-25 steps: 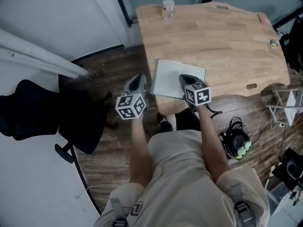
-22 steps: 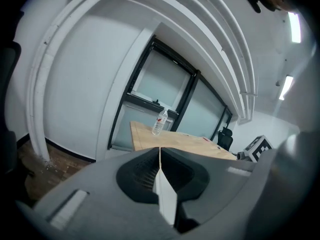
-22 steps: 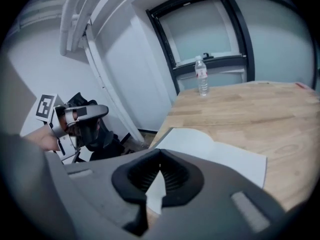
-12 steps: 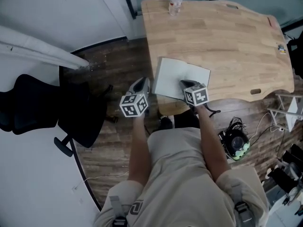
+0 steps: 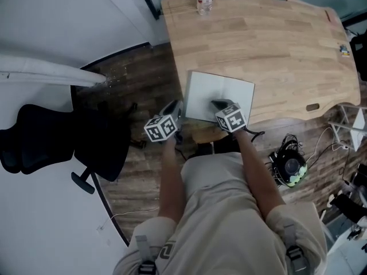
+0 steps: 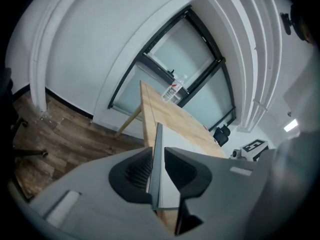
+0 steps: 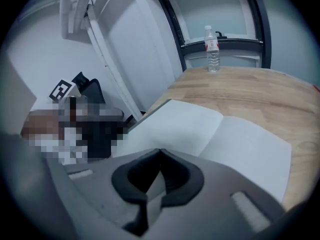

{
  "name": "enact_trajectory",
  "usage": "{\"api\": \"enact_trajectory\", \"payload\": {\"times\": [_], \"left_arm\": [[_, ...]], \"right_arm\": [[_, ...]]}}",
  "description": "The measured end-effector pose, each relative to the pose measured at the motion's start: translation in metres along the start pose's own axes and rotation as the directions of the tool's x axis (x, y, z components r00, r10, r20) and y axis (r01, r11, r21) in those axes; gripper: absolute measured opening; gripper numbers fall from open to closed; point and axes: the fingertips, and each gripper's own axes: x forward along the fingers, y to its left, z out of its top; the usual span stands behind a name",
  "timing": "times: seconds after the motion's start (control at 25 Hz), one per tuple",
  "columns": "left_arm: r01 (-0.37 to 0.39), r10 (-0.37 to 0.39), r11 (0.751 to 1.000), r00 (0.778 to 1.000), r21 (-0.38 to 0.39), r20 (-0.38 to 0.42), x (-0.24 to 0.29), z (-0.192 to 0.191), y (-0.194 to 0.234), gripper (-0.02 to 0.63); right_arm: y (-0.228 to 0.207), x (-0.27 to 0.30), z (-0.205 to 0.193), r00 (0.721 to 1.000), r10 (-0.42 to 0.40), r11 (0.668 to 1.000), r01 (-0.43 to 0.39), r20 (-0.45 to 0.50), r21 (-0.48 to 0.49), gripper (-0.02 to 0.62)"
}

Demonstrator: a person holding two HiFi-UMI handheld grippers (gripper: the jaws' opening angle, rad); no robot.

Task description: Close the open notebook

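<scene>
Looking at the notebook (image 5: 200, 93), it lies open and flat at the near left corner of the surface (image 5: 287, 44), with its left page right up at the left edge. It has plain white pages and a thin cover, so my guess is it's light and floppy. A single leaf will bend or crease if you pinch it hard, and the whole thing could skate on that smooth wood if you shove it sideways.

Your left gripper (image 6: 157, 151) sits side-on just off the left edge. Its fingers have just been opening and stand at a narrow gap, with the notebook's left edge between them. One pad looks close against it and the other shows a sliver of page, so I wouldn't call it clamped. Best spot to grab imo is the outer edge of the left half, about midway along. Take cover and pages together so nothing peels off on its own.

Your right gripper (image 7: 159, 151) has its fingers pressed together with nothing in them, low over the near part of the left page, close to the spine. Can't tell if it touches paper. It'd be handy as a hold-down on the right page, but where it is now the left half would fold onto it.
</scene>
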Motion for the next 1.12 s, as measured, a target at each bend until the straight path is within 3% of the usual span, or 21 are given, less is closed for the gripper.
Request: {"api": "enact_trajectory", "payload": {"times": [0.2, 0.32, 0.72, 0.88, 1.12], "left_arm": [[0.008, -0.011, 0.998, 0.999, -0.064, -0.038, 0.013, -0.015, 0.011, 0.133], [0.038, -0.046, 0.994, 0.996, -0.099, -0.080, 0.020, -0.029, 0.010, 0.232], [0.086, -0.122, 0.973, 0.979, -0.213, -0.162, 0.027, -0.070, 0.003, 0.244], [0.095, -0.126, 0.985, 0.966, -0.146, -0.226, 0.023, -0.079, -0.006, 0.220], [0.041, -0.053, 0.998, 0.963, -0.049, -0.266, 0.017, -0.078, -0.007, 0.184]], "right_arm": [[-0.001, 0.003, 0.002, 1.000, 0.023, 1.000, -0.023, -0.011, 0.003, 0.000], [-0.001, 0.003, 0.002, 1.000, 0.021, 1.000, -0.021, -0.010, -0.004, 0.000], [0.000, 0.003, 0.002, 1.000, -0.008, 0.999, 0.008, 0.008, -0.031, 0.000], [0.001, 0.002, -0.001, 0.999, -0.036, 0.998, 0.038, 0.024, -0.058, 0.000], [0.003, 0.002, -0.001, 0.995, -0.083, 0.990, 0.089, 0.060, -0.106, 0.000]]}}
